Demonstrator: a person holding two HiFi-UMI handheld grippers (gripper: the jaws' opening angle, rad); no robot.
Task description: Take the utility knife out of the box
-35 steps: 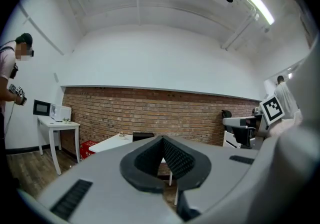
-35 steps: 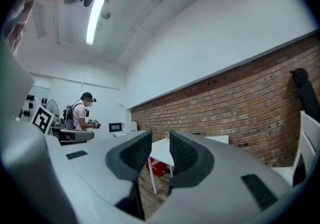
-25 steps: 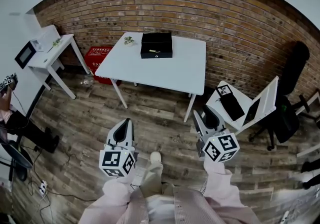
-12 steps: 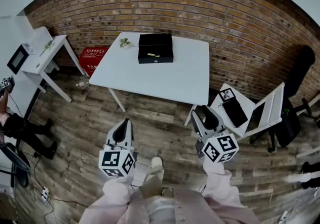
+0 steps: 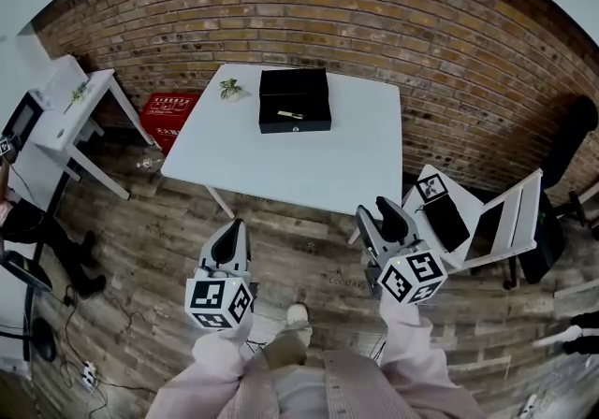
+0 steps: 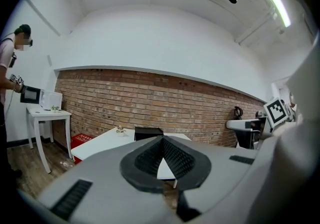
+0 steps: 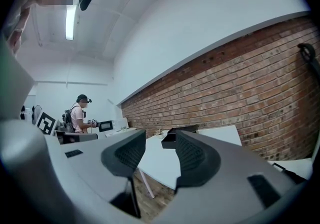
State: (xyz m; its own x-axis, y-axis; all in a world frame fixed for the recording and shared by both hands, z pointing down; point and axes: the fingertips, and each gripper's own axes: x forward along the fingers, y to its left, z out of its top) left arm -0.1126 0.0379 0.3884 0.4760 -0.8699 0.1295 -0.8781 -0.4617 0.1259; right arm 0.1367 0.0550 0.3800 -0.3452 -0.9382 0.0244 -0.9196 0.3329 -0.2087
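Drawing nearer the tabletop (image 5: 281, 169) and its black box (image 5: 294, 99), the left tool (image 5: 235, 225) is keeping its jaws together while the right tool (image 5: 377, 213), jaws just opening, is gaping empty.

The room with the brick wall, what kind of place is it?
Probably an office or lab workroom, not a home: a bare brick wall, a plain white work table, a black office chair, and a small monitor on a side desk.
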